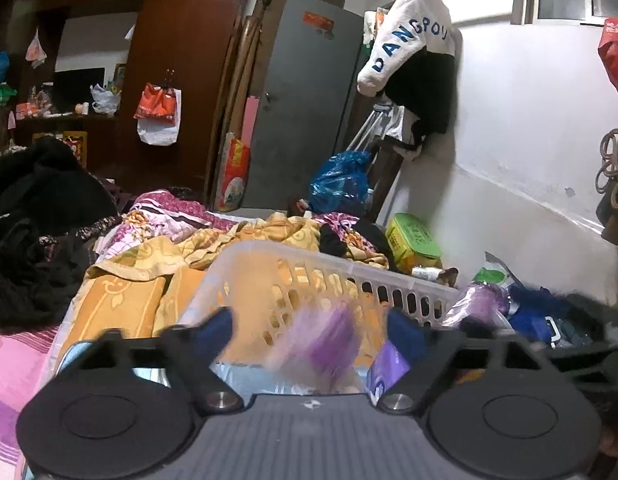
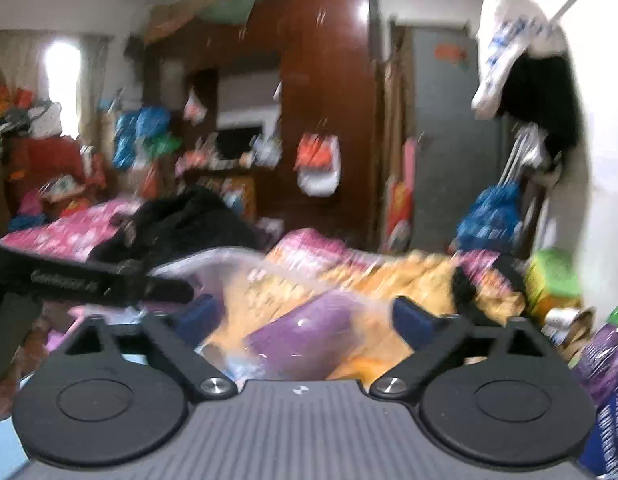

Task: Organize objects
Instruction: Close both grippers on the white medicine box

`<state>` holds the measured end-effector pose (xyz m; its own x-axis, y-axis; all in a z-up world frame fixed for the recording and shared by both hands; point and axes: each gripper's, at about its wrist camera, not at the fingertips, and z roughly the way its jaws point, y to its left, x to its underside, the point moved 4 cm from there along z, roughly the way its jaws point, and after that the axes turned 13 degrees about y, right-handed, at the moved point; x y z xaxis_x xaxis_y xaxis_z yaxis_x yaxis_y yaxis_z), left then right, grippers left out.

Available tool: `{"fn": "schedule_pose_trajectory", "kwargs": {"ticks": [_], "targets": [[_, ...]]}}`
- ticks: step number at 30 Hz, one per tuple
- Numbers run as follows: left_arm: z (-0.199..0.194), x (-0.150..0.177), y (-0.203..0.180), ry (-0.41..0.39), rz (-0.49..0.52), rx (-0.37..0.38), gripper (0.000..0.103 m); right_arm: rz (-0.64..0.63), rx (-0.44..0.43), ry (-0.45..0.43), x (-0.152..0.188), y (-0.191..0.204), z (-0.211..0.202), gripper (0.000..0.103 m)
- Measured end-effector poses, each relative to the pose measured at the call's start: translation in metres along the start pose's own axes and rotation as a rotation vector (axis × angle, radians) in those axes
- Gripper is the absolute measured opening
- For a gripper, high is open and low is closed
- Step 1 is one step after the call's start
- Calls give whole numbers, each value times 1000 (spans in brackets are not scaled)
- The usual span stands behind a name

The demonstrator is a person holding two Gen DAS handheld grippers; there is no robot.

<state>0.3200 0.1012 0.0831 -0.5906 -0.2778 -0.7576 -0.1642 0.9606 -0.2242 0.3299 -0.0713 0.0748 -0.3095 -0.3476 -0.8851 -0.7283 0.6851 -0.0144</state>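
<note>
The left gripper (image 1: 311, 330) had its jaws spread apart, and a blurred purple packet (image 1: 325, 344) hung between them without either blue pad touching it, over the white basket (image 1: 349, 272). The right gripper (image 2: 305, 318) was likewise spread wide above a purple pack (image 2: 305, 336) lying in that basket (image 2: 213, 260). At two o'clock in the left view sat a green box (image 1: 413, 240) on the yellow blanket (image 1: 125, 292).

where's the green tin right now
The green tin sits on the bed by the white wall, right of centre in the left wrist view, just beyond the basket's far right corner; the right wrist view shows it blurred at far right.
</note>
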Motion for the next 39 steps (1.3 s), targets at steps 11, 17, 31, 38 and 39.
{"fn": "schedule_pose_trajectory", "kwargs": {"ticks": [11, 17, 31, 38, 39], "targets": [[-82, 111, -24, -137, 210, 171, 89, 58, -146, 56, 135, -50, -121, 103], [-86, 216, -55, -94, 357, 267, 89, 59, -221, 70, 215, -54, -150, 103], [-46, 265, -86, -9, 487, 328, 66, -56, -303, 88, 237, -32, -130, 69], [-44, 268, -91, -27, 514, 316, 52, -69, -313, 72, 243, -30, -136, 51], [-45, 269, -92, -32, 518, 313, 50, -71, -309, 70, 242, -29, -137, 50]]}}
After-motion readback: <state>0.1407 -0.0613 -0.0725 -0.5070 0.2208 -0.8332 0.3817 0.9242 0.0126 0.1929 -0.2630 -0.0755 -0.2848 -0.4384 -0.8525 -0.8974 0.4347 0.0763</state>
